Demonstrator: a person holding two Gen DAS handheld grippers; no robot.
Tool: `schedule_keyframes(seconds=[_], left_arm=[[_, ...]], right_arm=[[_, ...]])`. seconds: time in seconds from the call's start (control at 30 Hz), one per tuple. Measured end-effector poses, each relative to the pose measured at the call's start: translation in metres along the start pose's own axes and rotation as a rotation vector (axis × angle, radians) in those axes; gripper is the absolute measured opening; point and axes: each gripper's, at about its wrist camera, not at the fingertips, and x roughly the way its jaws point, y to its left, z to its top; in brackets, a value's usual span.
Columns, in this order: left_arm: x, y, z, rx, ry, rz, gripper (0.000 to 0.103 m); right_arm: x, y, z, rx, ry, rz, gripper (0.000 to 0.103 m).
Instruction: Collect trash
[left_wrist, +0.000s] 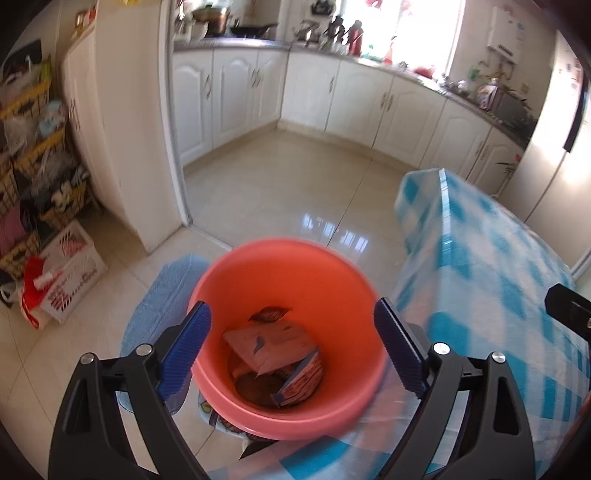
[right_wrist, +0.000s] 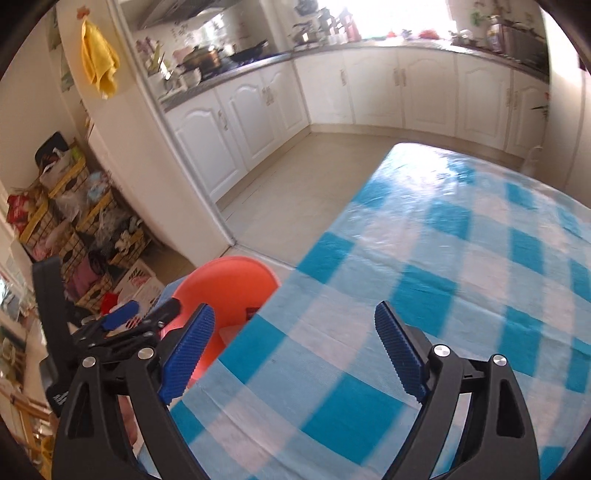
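- Left wrist view: the left gripper (left_wrist: 291, 347) is held wide apart above the orange bin (left_wrist: 286, 288), nothing between its jaws; the bin stands on the floor just left of the table
- The trash (left_wrist: 273, 350) is seen lying at the bottom of the bin: a pale crumpled packet and small printed wrappers, judged light, soft and easily crushed, best pinched at a free edge or corner
- The glossy tiled floor (left_wrist: 280, 192) is judged slippery; a blue mat (left_wrist: 162, 295) lies under the bin's left side
- Right wrist view: the right gripper (right_wrist: 295, 350) is spread wide and empty over the blue-checked tablecloth (right_wrist: 461, 258), on which no trash is seen; white kitchen cabinets (right_wrist: 369, 92) line the far wall
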Motion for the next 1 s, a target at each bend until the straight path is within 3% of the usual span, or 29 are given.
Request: schedule_keyframes(seconds=[0.33, 0.7, 1.0], left_arm=[[-0.089, -0.065, 0.002, 0.136, -0.189, -0.032, 0.099], [-0.174, -0.125, -0.009, 0.227, -0.336, -0.096, 0.099], [-0.222, -0.163, -0.02, 0.272, -0.409, -0.158, 0.099]], right_arm=[[-0.103, -0.026, -0.013, 0.075, -0.173, -0.066, 0.09], [-0.212, -0.048, -0.039, 0.072, -0.401, -0.26, 0.091], [-0.284, -0.043, -0.061, 0.024, -0.556, -0.428, 0.091]])
